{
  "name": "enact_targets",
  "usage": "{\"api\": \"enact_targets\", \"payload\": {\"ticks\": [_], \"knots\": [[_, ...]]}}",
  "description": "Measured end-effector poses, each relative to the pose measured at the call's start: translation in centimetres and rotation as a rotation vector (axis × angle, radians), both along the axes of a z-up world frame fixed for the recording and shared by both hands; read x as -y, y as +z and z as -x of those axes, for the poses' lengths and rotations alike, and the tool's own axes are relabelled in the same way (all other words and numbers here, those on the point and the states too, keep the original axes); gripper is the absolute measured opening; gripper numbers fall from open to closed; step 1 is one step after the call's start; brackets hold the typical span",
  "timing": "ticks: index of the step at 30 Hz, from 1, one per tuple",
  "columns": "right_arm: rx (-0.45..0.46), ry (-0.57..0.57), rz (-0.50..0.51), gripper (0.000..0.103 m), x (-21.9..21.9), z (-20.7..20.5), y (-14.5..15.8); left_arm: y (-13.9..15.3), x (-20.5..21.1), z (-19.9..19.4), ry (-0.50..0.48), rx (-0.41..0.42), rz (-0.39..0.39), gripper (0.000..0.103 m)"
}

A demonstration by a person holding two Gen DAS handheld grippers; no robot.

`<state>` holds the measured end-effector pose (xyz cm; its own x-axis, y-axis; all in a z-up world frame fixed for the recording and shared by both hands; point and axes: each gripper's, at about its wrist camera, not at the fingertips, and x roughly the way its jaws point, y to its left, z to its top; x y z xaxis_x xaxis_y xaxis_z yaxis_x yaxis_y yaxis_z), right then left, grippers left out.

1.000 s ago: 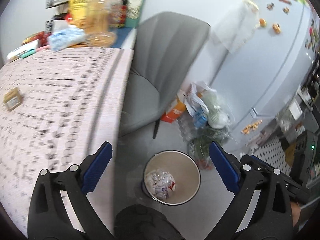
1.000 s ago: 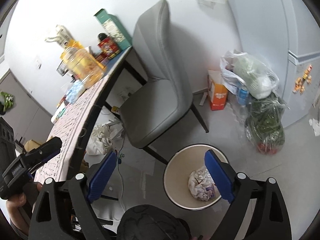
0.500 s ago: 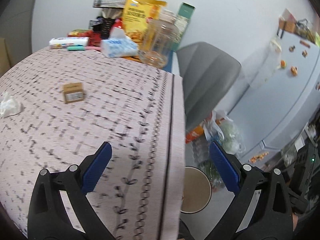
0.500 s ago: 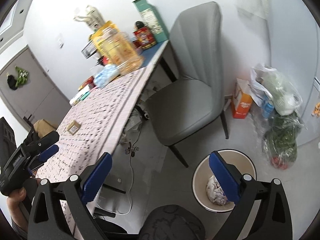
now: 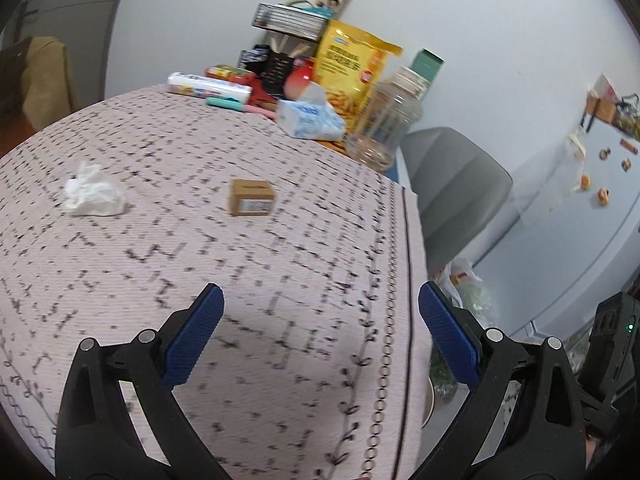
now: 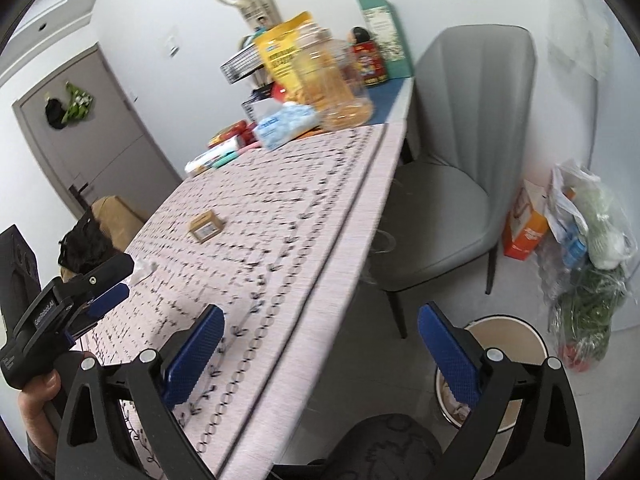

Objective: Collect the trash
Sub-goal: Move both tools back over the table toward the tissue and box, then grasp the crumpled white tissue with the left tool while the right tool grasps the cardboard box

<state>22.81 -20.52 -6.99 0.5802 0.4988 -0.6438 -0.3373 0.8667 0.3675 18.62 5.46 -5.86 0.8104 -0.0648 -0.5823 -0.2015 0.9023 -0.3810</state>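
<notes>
**Q:** Hovering where, exactly, are the two grippers?

**A:** Over a table covered in a pale pink cloth with dark stitched patterns. The left gripper is above the cloth with its blue-padded jaws spread wide and nothing between them. The right gripper is out past the table's edge, also spread wide and empty; the floor and the cloth's hem show between its jaws.

**Q:** Where is the trash?

**A:** A crumpled white tissue lies on the cloth, ahead and to the left of the left gripper. A small brown cardboard box with a printed label sits to its right, well apart from it. Neither gripper touches either one.

**Q:** And the bin?

**A:** A round cream waste bin stands on the grey floor beside a grey upholstered chair, partly hidden behind the right gripper.

**Q:** Anything else on the table?

**A:** At the far end: a blue-and-white soft tissue pack, a clear plastic jar, and a yellow snack bag.
</notes>
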Motion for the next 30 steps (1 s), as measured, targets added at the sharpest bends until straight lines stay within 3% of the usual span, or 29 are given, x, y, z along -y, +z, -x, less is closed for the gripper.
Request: {"api": "enact_targets", "payload": {"ticks": [15, 30], "knots": [[0.012, 0.132, 0.017, 0.095, -8.7, 0.7, 0.6, -1.7, -7.6, 3.6, 0.141, -0.020, 0.049, 0.097], [0.001, 0.158, 0.037, 0.095, -12.3, -1.3, -0.3, -3.4, -13.6, 2.1, 0.274, -0.053, 0.053, 0.097]]}}
